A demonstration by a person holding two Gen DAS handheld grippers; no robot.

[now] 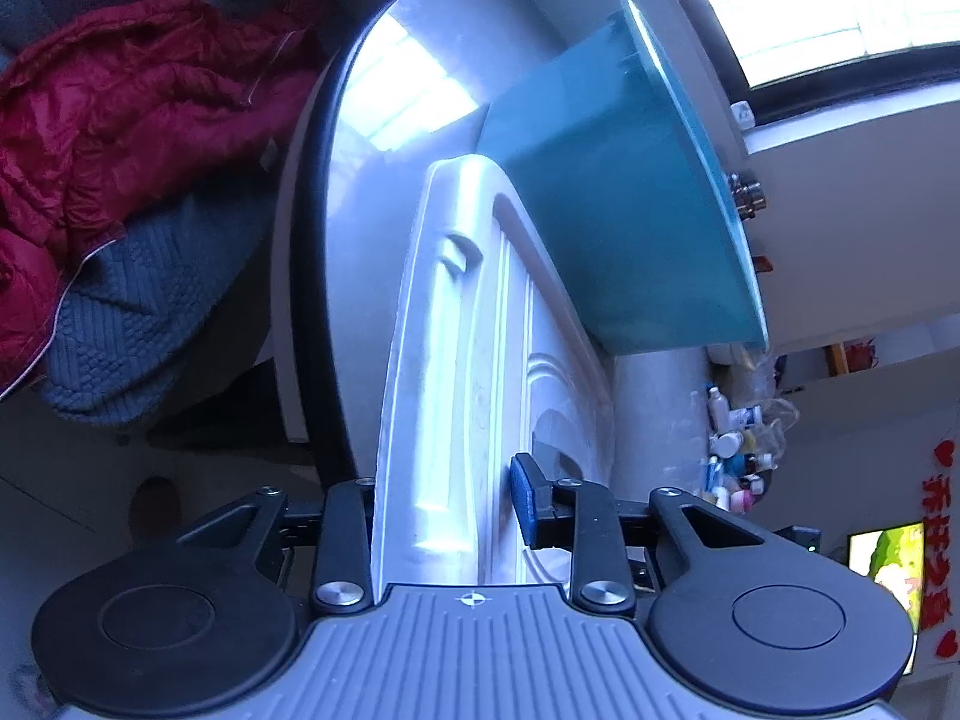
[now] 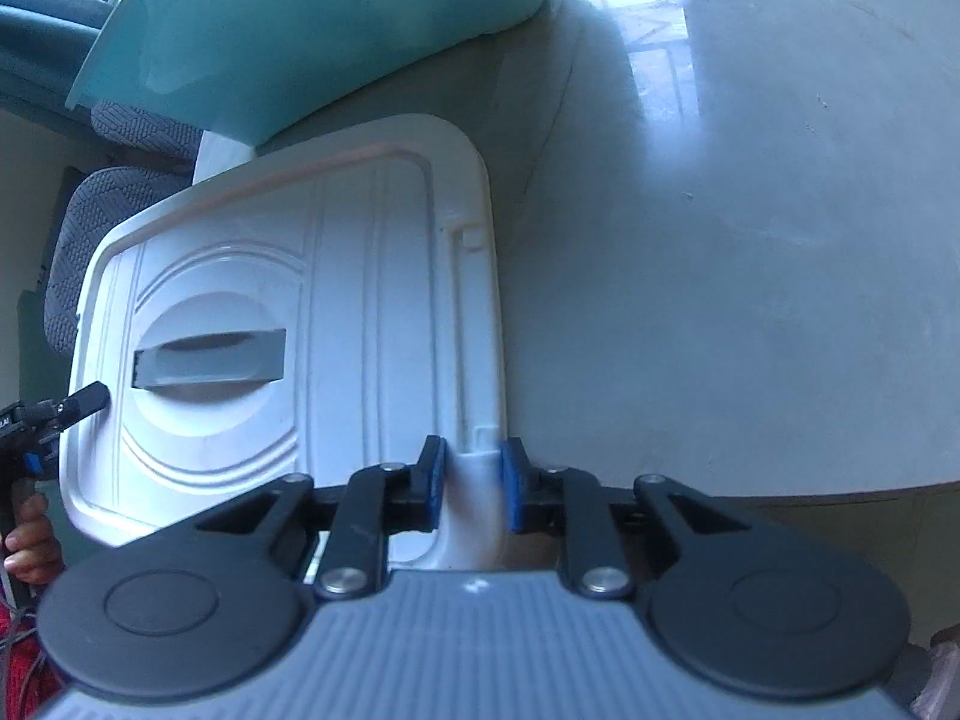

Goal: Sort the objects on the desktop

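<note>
A white plastic box lid (image 2: 336, 300) with a grey recessed handle (image 2: 210, 366) is held over the grey table (image 2: 750, 240). My right gripper (image 2: 471, 483) is shut on the lid's near edge. My left gripper (image 1: 447, 498) grips the opposite edge of the lid (image 1: 444, 360); its finger shows in the right wrist view (image 2: 84, 402) at the lid's left rim. A teal plastic bin (image 2: 312, 24) stands on the table just beyond the lid, and also shows in the left wrist view (image 1: 618, 198).
A sofa with a grey knitted blanket (image 1: 138, 324) and a red jacket (image 1: 120, 108) lies past the table edge. A shelf of small bottles (image 1: 738, 450) and a lit screen (image 1: 888, 564) are in the far background.
</note>
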